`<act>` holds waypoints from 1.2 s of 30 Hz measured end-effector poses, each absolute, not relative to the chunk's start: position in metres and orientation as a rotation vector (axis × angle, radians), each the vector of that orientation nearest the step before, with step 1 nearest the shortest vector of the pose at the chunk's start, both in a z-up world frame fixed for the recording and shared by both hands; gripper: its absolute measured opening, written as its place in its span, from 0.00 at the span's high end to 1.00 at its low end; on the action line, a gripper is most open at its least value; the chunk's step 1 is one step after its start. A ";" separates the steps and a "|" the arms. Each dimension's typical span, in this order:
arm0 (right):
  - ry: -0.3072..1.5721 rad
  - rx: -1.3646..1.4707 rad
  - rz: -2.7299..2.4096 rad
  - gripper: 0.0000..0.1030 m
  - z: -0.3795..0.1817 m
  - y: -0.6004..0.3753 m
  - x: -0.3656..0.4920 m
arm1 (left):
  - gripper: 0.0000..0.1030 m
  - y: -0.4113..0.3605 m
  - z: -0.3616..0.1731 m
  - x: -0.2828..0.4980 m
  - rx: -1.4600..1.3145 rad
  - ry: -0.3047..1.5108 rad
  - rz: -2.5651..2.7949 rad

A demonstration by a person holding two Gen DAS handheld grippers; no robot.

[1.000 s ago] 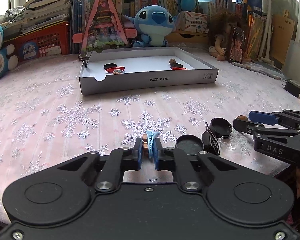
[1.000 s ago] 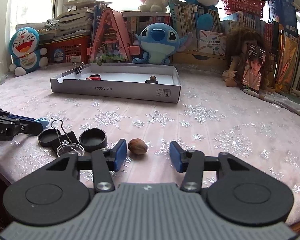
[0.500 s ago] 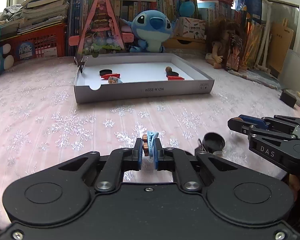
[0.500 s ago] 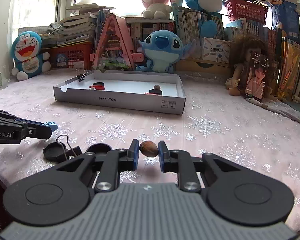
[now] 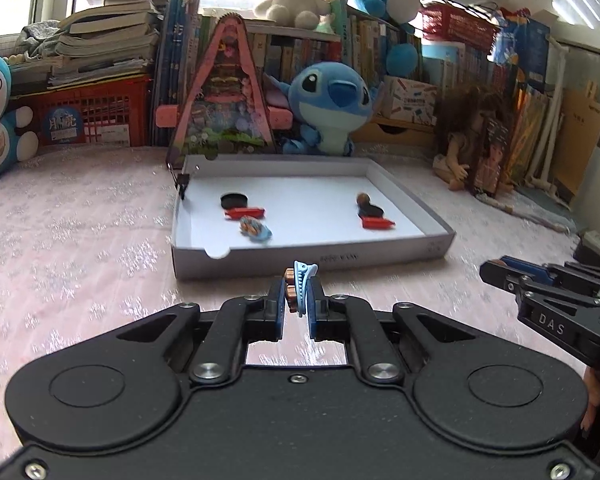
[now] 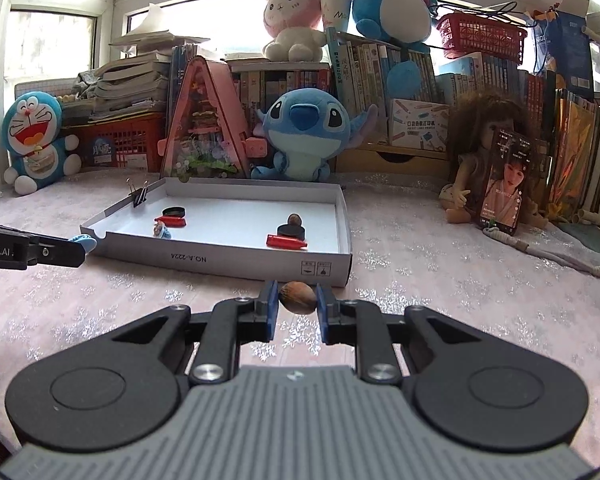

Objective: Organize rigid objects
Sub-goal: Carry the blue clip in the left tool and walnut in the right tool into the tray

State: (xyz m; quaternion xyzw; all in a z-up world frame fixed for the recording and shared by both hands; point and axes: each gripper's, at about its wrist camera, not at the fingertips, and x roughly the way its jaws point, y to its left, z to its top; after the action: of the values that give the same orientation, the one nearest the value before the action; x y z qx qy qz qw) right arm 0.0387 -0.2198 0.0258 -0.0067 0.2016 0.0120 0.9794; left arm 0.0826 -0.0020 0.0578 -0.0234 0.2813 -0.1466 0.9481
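Observation:
My left gripper (image 5: 297, 300) is shut on a small blue hair clip (image 5: 302, 280) and holds it above the pink cloth, just short of the white box lid (image 5: 312, 258). My right gripper (image 6: 298, 300) is shut on a brown nut (image 6: 298, 297), near the lid's front right corner (image 6: 324, 268). Inside the lid lie black round caps (image 5: 235, 200), red clips (image 5: 245, 213), a colourful clip (image 5: 255, 230) and another nut (image 5: 363, 199). A black binder clip (image 6: 139, 196) sits on the lid's left rim. The right gripper also shows in the left wrist view (image 5: 496, 270).
Plush toys (image 6: 306, 132), a pink triangular toy house (image 6: 202, 120), books and a red crate (image 6: 116, 146) line the back. A doll with a phone (image 6: 500, 184) stands at the right. The snowflake cloth (image 5: 80, 240) covers the table.
Both grippers have lifted and moved forward toward the box lid. The right gripper closed on the nut. The black caps and binder clip on the cloth have dropped out of view.

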 end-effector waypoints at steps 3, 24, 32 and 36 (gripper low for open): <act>0.403 -0.002 0.007 0.76 0.029 -0.224 0.051 | 0.90 0.003 0.067 0.096 -0.055 0.546 -0.273; 0.512 0.094 0.002 0.76 0.027 -0.232 0.151 | 0.90 -0.003 0.045 0.197 -0.097 0.673 -0.206; 0.545 0.106 0.009 0.76 0.019 -0.230 0.167 | 0.90 -0.007 0.035 0.209 -0.091 0.695 -0.189; 0.557 0.109 0.020 0.76 0.017 -0.228 0.173 | 0.90 -0.010 0.033 0.213 -0.089 0.701 -0.188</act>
State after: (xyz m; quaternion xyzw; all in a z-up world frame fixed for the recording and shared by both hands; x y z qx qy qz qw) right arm 0.1732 -0.2278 0.0171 0.0540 0.2747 0.0097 0.9600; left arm 0.2133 -0.0097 0.0326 -0.0434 0.3429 -0.0919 0.9339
